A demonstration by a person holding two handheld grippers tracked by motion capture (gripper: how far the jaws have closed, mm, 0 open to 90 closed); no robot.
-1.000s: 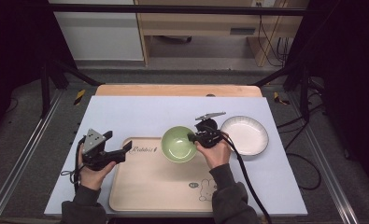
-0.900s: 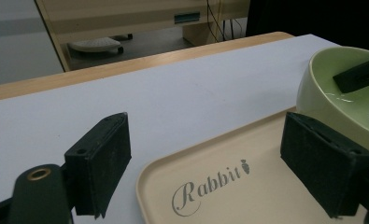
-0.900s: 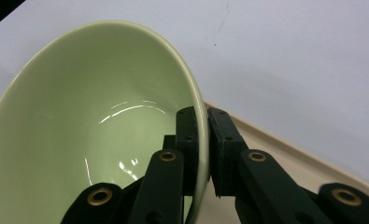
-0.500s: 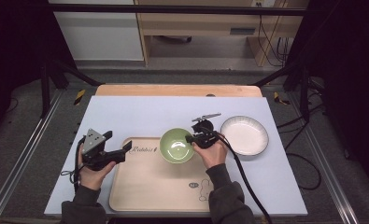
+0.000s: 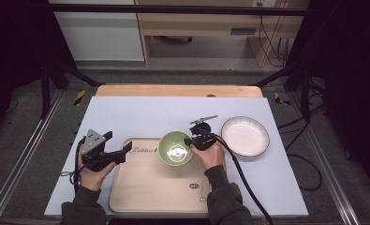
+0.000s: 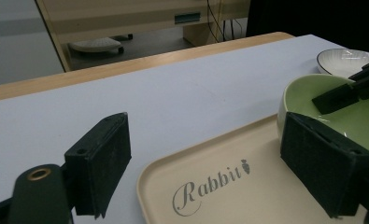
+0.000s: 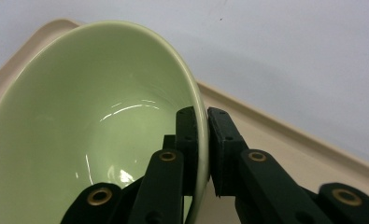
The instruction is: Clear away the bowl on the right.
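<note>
A green bowl (image 5: 175,148) sits over the far part of the beige tray (image 5: 145,187). My right gripper (image 5: 190,141) is shut on the bowl's right rim, one jaw inside and one outside; the right gripper view shows the bowl (image 7: 79,116) pinched at the rim by the gripper (image 7: 202,123) above the tray (image 7: 285,140). My left gripper (image 5: 125,150) stands open at the tray's far left corner with nothing between its jaws. In the left gripper view the tray (image 6: 210,196) carries the word "Rabbit" and the green bowl (image 6: 313,93) is at right.
A white ribbed plate (image 5: 245,136) rests on the pale blue mat (image 5: 140,112) to the right of the tray, and it also appears as the white plate (image 6: 345,60). The wooden table edge (image 5: 173,90) runs along the far side.
The right gripper has carried the green bowl slightly left and toward me over the tray. The left gripper has stayed put.
</note>
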